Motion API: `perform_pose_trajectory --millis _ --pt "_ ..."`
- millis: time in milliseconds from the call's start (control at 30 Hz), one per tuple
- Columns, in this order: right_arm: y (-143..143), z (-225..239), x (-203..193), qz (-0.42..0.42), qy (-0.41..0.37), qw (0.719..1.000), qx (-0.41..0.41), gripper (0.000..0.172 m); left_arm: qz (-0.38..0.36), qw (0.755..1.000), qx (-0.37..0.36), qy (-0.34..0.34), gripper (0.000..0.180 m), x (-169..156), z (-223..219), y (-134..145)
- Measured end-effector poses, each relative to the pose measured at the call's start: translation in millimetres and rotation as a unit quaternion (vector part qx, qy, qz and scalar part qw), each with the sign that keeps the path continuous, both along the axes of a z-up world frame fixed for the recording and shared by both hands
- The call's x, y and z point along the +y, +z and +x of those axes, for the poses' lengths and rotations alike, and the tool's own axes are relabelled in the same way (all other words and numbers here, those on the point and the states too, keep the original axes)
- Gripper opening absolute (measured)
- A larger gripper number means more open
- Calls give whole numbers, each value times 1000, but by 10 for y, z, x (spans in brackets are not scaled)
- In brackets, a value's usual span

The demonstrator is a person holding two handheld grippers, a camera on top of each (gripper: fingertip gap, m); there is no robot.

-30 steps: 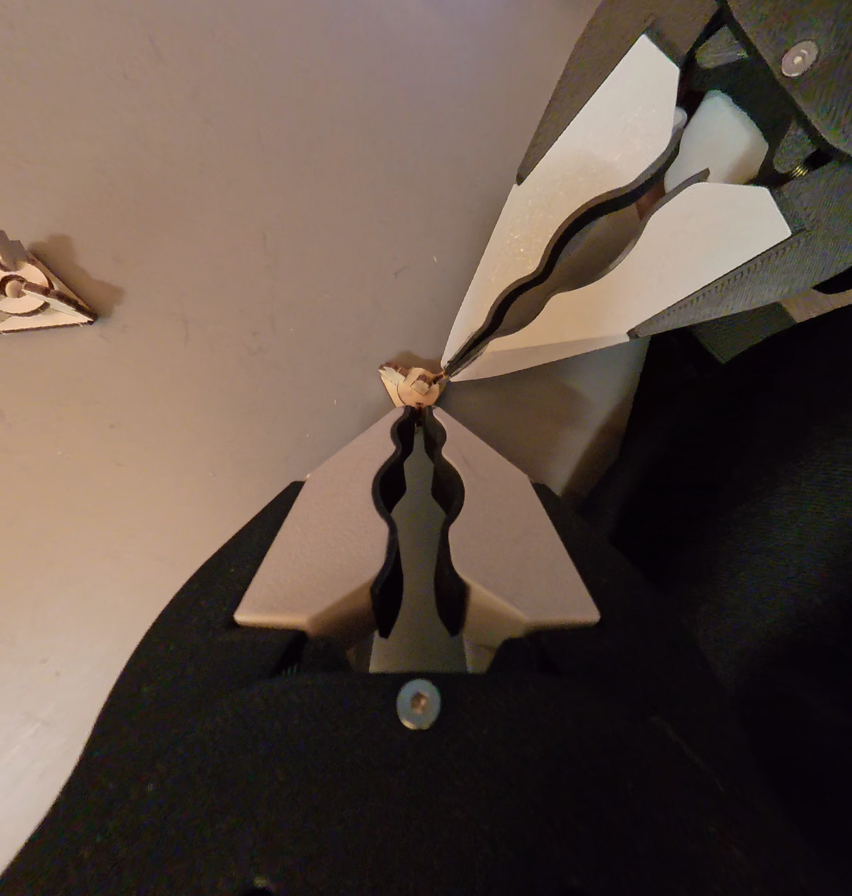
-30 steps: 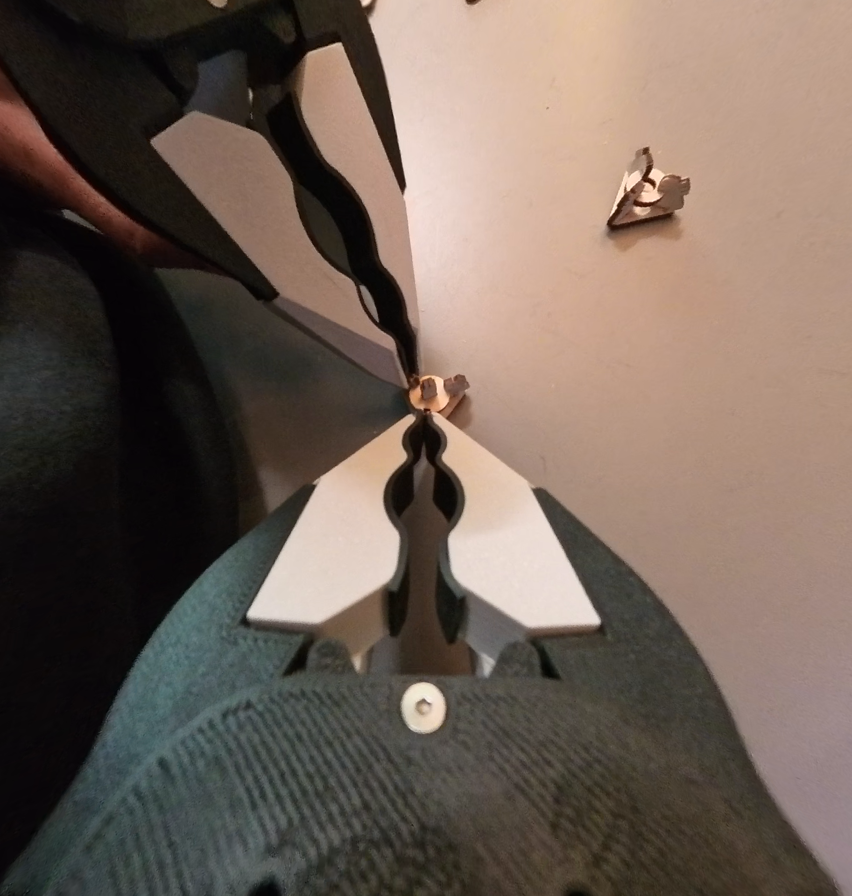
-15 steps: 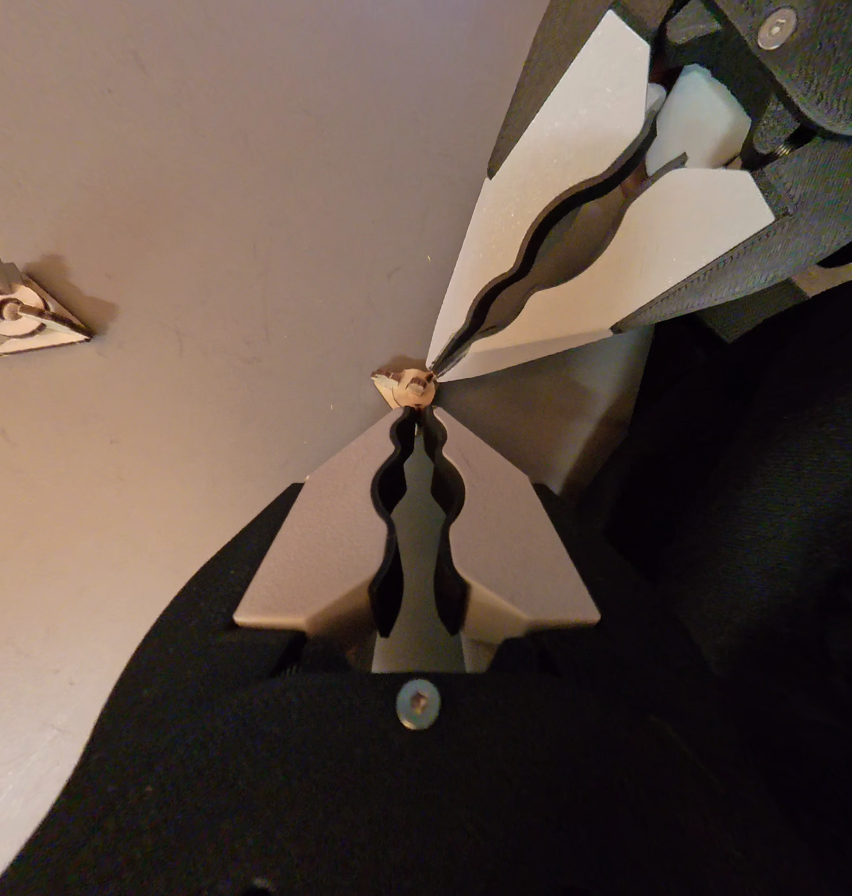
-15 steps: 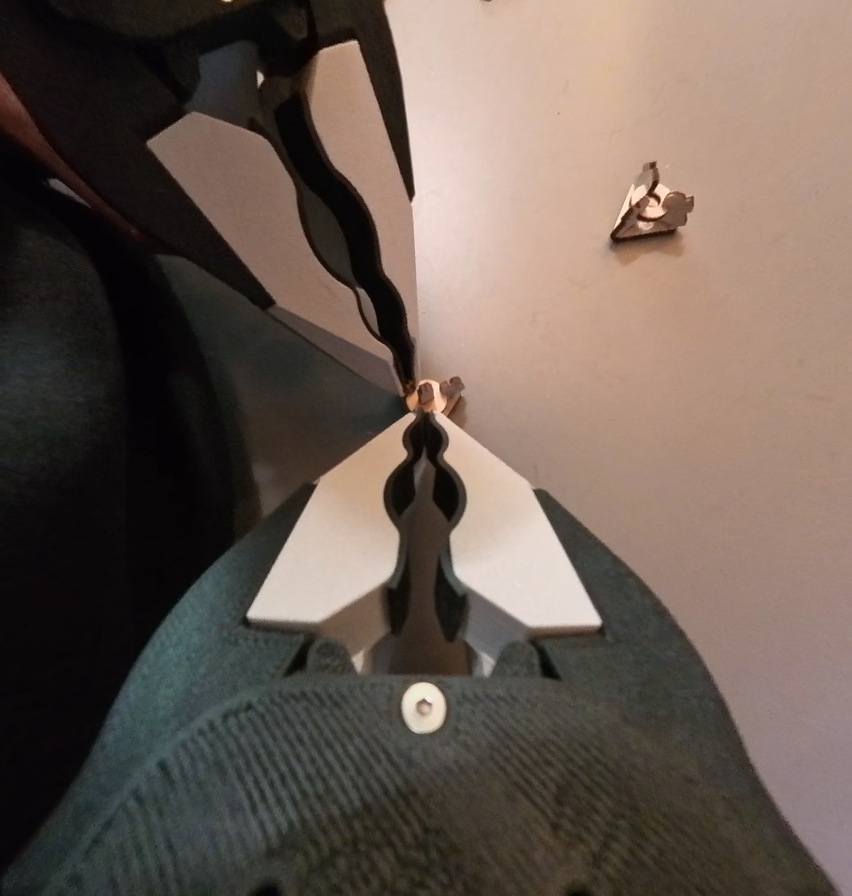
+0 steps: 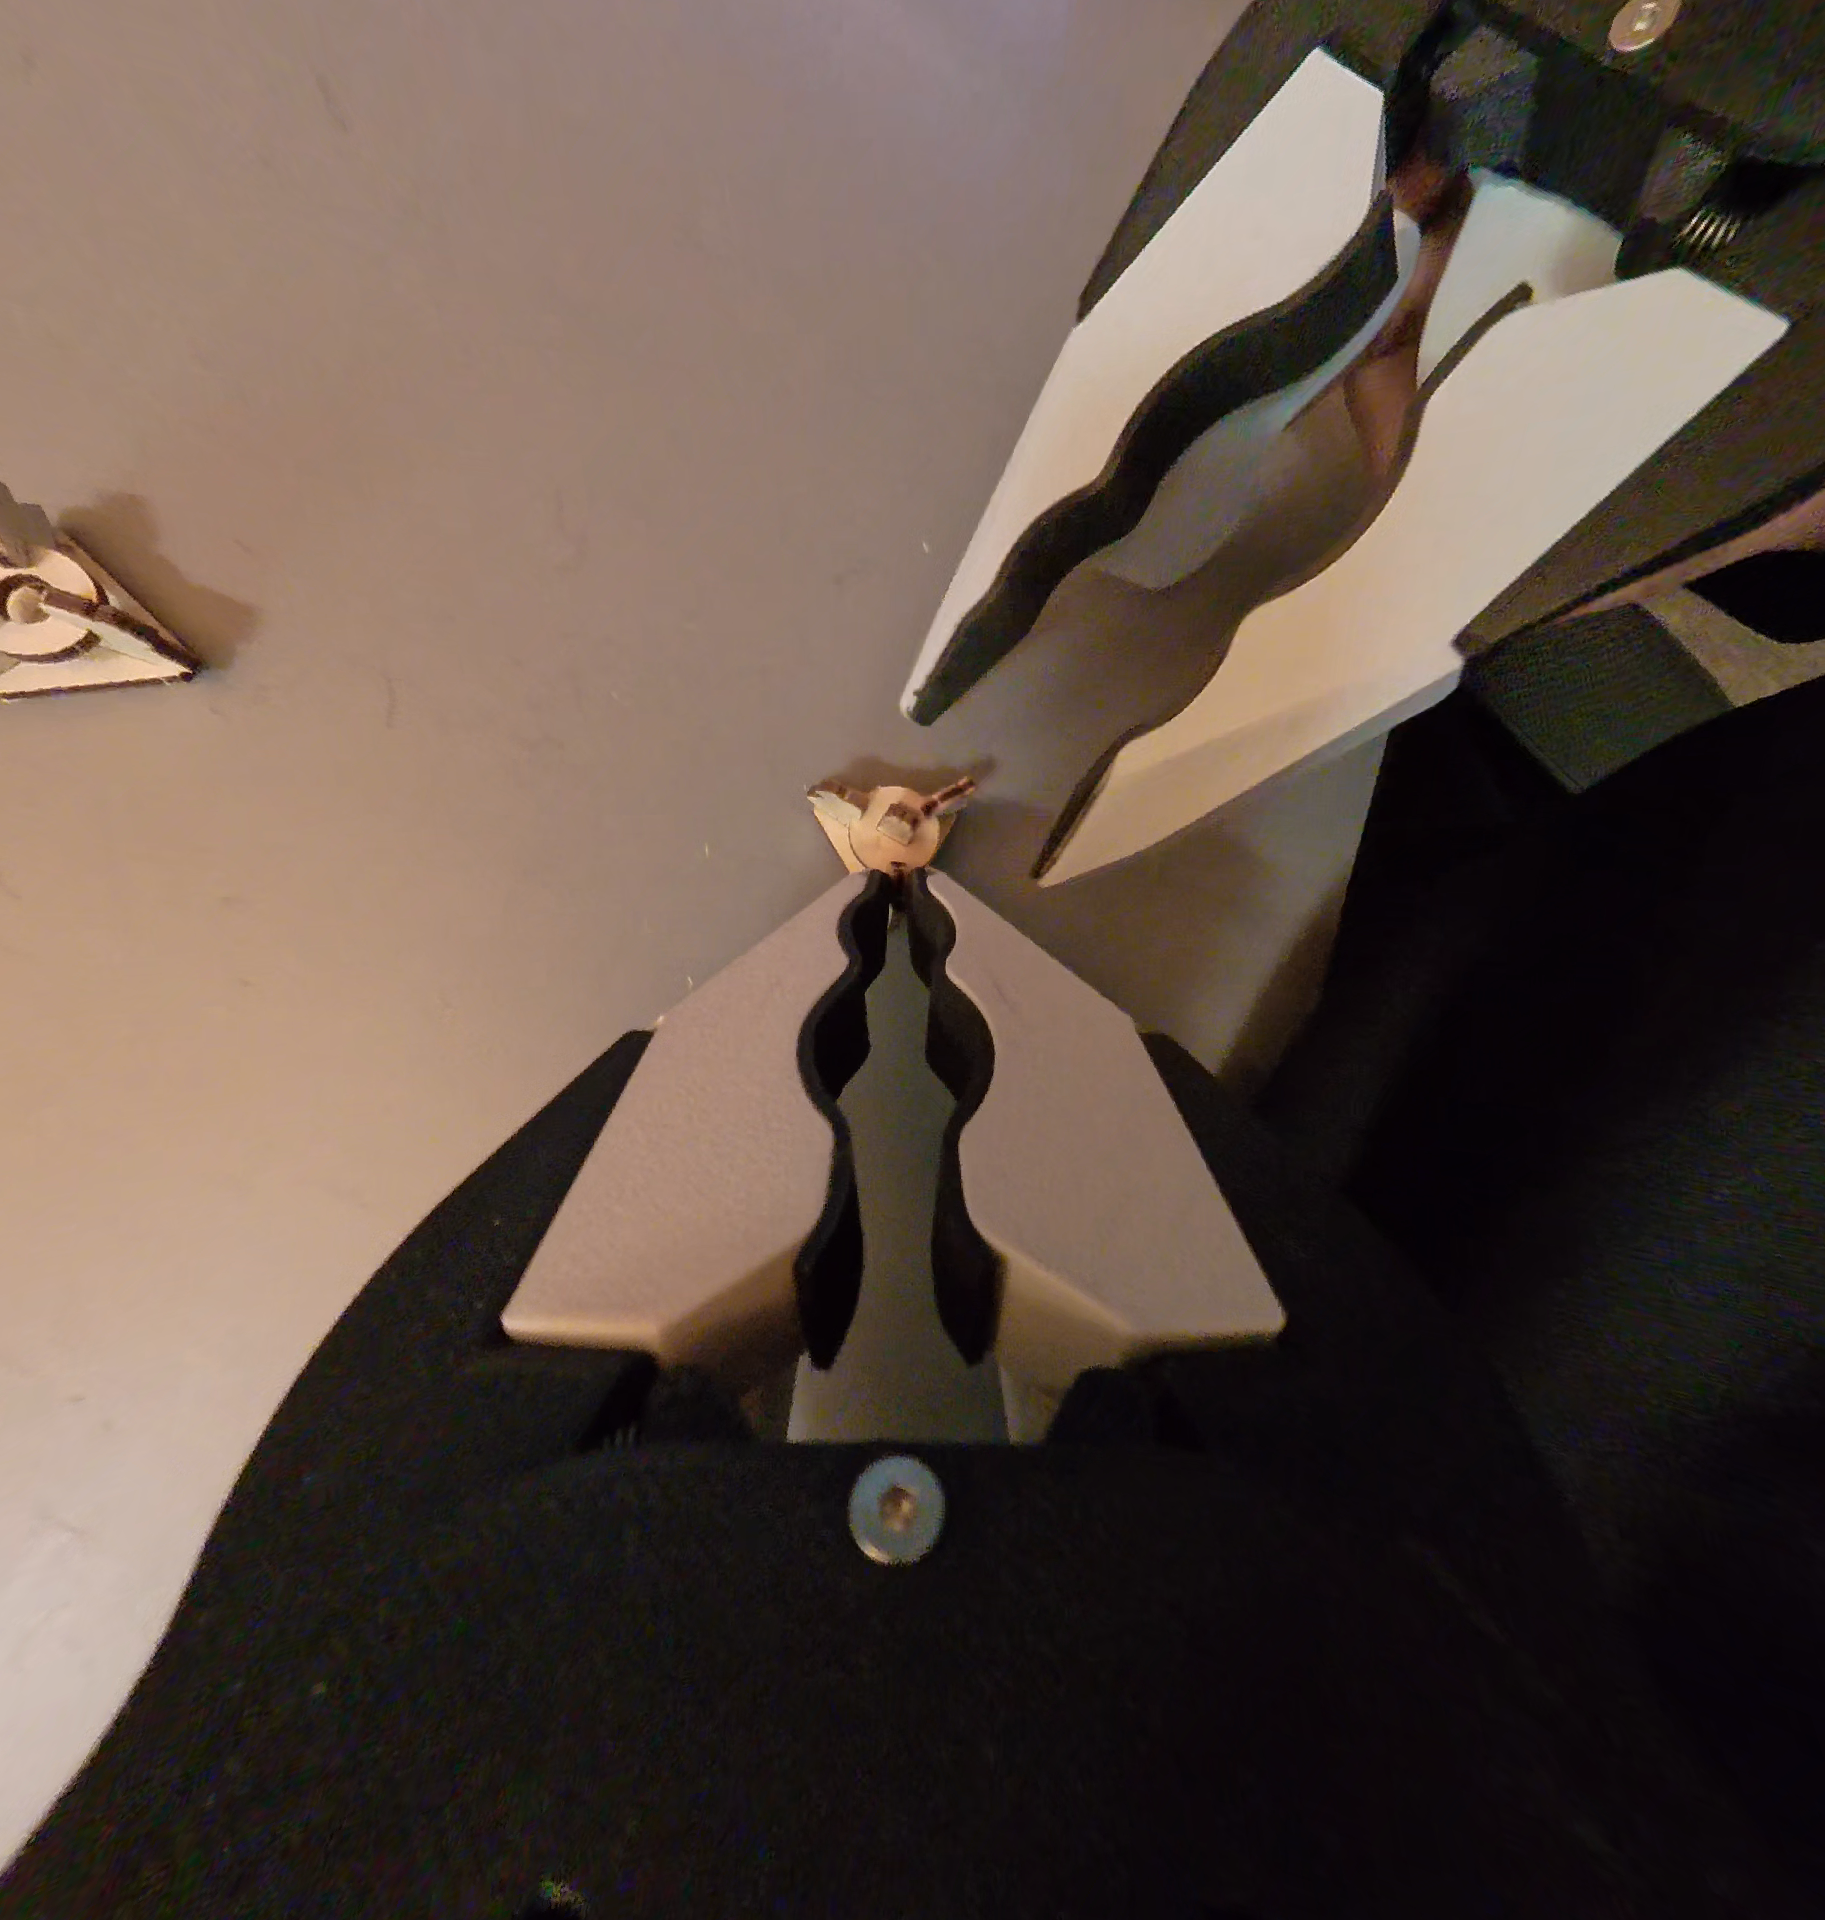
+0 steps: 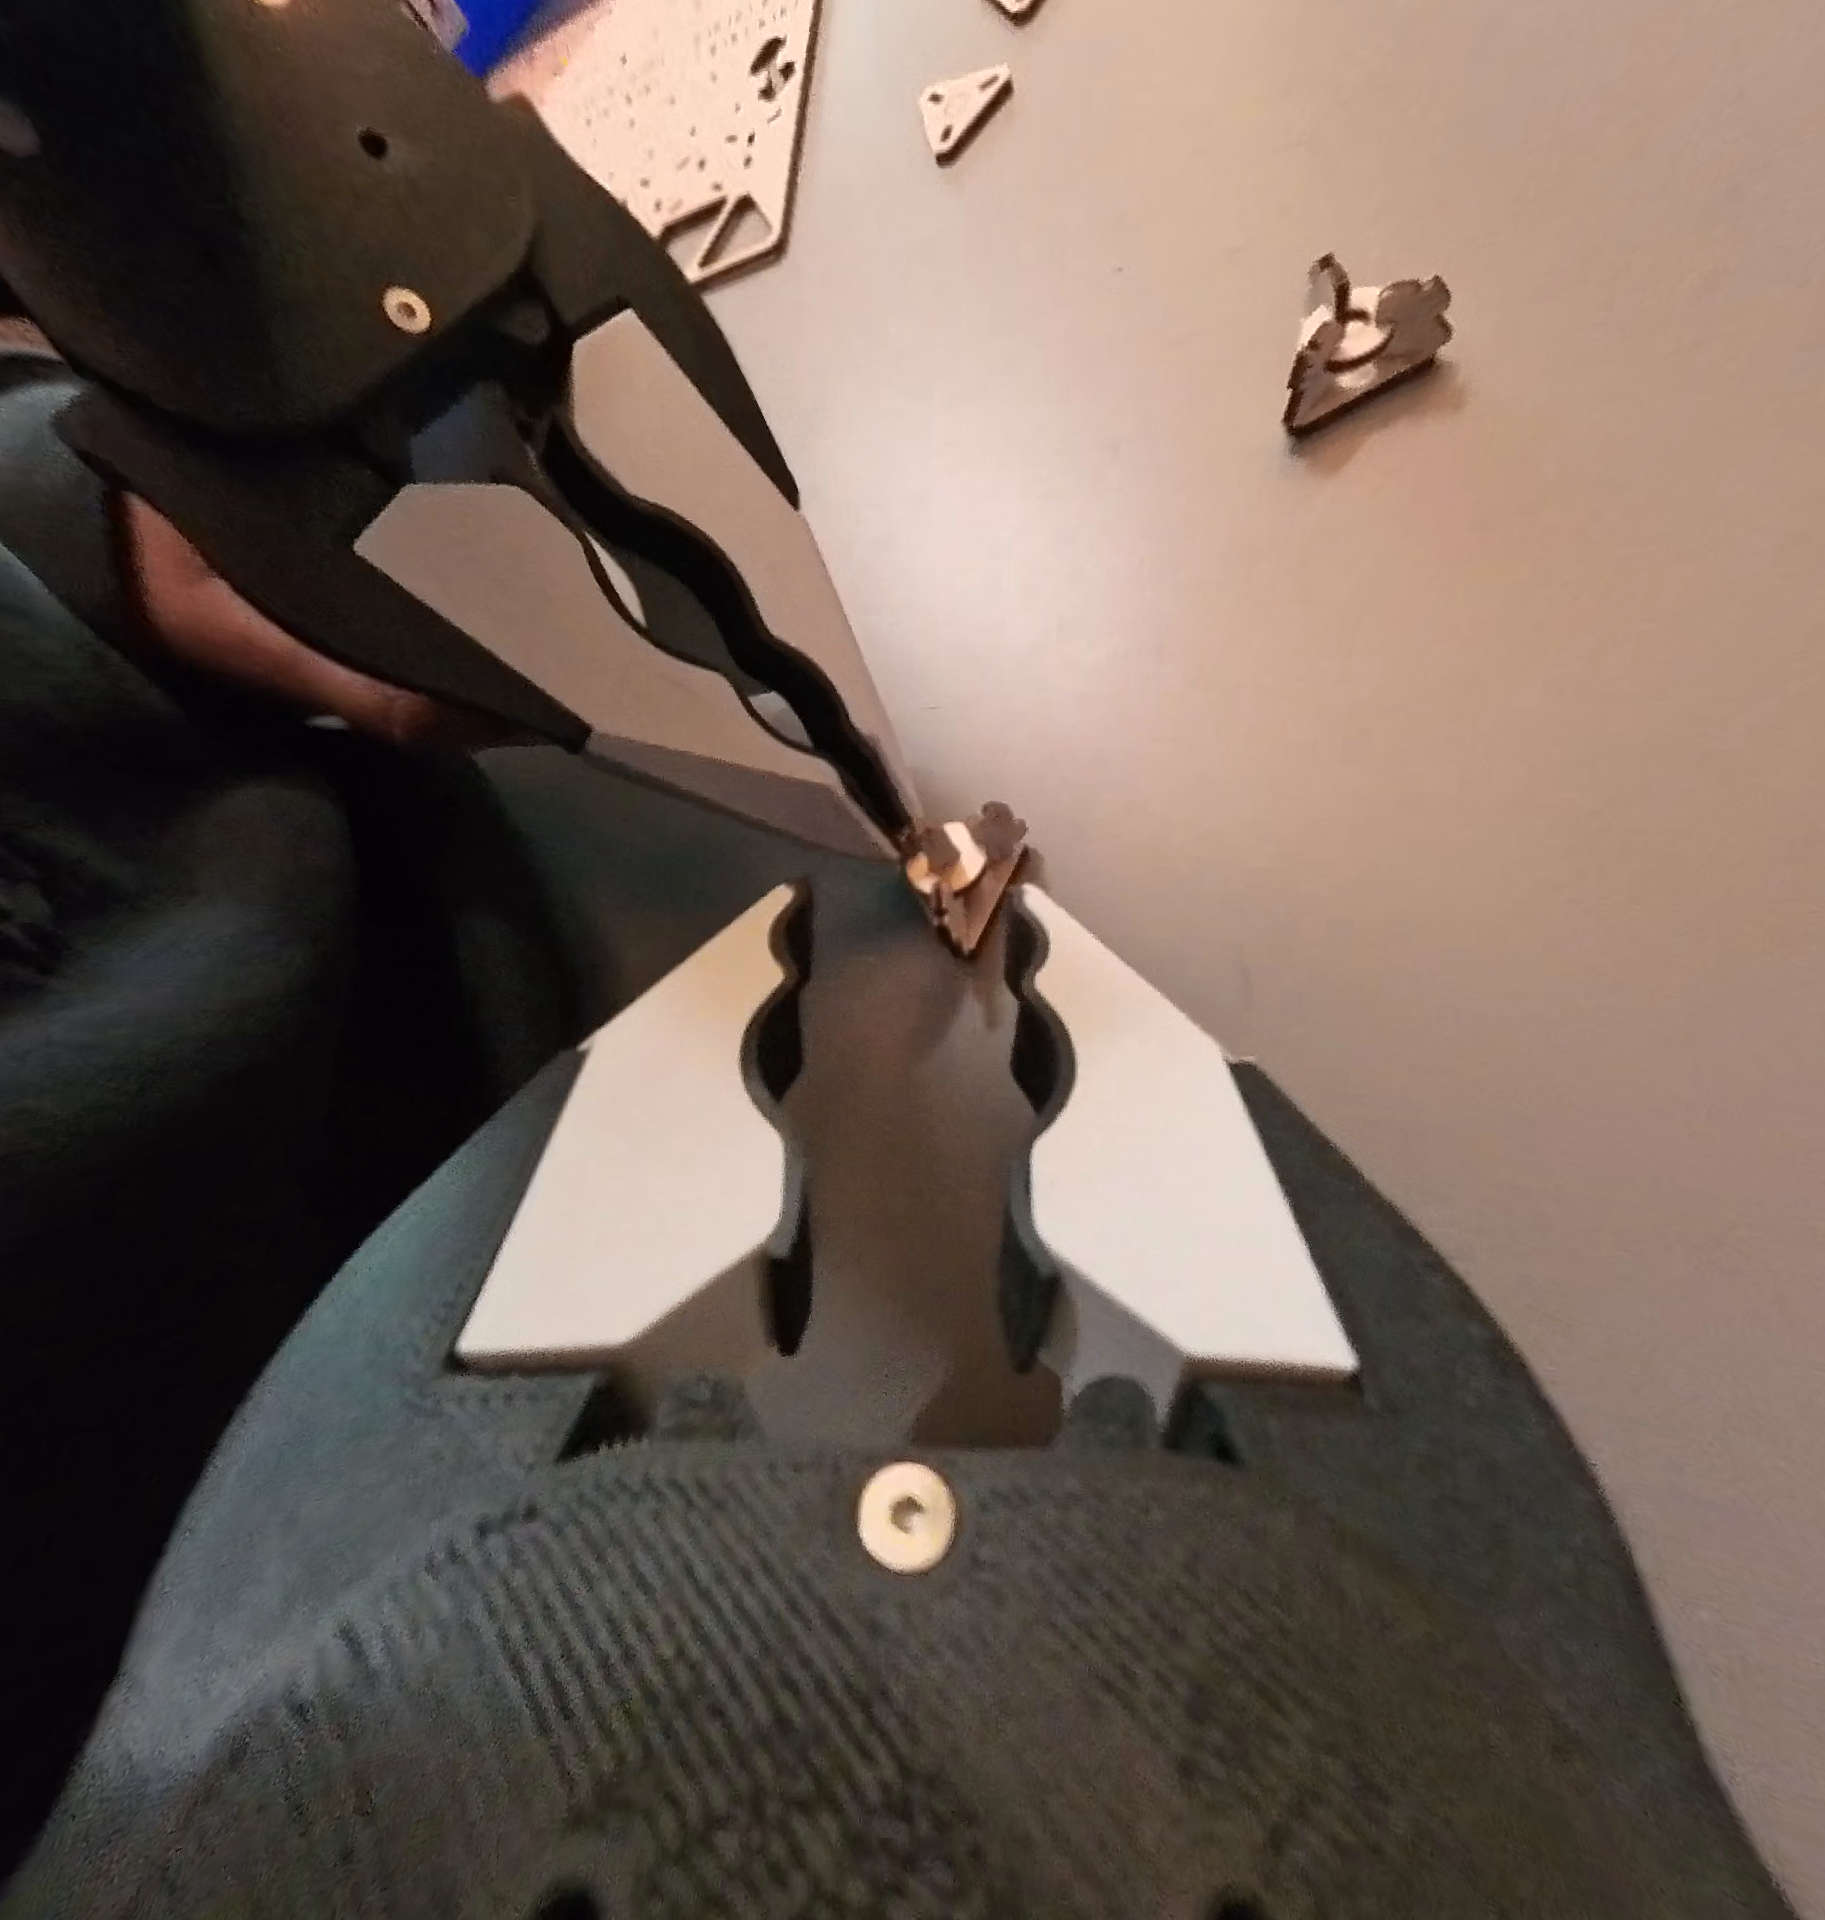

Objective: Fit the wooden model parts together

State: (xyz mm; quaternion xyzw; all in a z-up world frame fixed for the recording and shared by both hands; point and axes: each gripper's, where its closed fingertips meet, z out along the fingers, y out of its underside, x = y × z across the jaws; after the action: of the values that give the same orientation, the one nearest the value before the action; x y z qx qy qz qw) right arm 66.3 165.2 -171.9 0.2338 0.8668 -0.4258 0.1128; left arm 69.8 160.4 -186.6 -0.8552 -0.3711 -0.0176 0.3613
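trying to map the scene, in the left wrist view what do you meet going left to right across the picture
wooden triangle piece on the table → small wooden piece pinched at the tips of the shut left gripper → open right gripper, coming in from the upper right

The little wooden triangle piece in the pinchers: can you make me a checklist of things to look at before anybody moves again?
1. Left gripper fingers pinch the small triangular laser-cut wooden piece: ok.
2. Right gripper fingers open, not squeezing it: ok.
3. Right fingers fully clear of the piece: cannot tell; one fingertip sits very close.
4. Second wooden triangle assembly lies apart on the grey table: ok.
5. Held piece lifted off the table: cannot tell.
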Motion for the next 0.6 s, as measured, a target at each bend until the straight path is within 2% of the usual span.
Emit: perform_pose_trajectory --millis 133,267,433,500,600 --pt "32 13 18 -29 -24 999 -13 44 28 999 36 16 1 -39 -62 85" --pt "210 -96 -60 -96 -60 994 -8 51 84 988 125 46 1 -107 -212 370" --pt "610 -286 -232 -249 -102 963 -12 52 165 958 219 85 1 -190 -335 755" --pt "705 -325 -264 -288 -112 951 -7 51 198 946 236 101 1 -212 -347 872" --pt "821 -318 -291 -326 -115 938 1 47 202 938 262 109 1 -220 -328 919"
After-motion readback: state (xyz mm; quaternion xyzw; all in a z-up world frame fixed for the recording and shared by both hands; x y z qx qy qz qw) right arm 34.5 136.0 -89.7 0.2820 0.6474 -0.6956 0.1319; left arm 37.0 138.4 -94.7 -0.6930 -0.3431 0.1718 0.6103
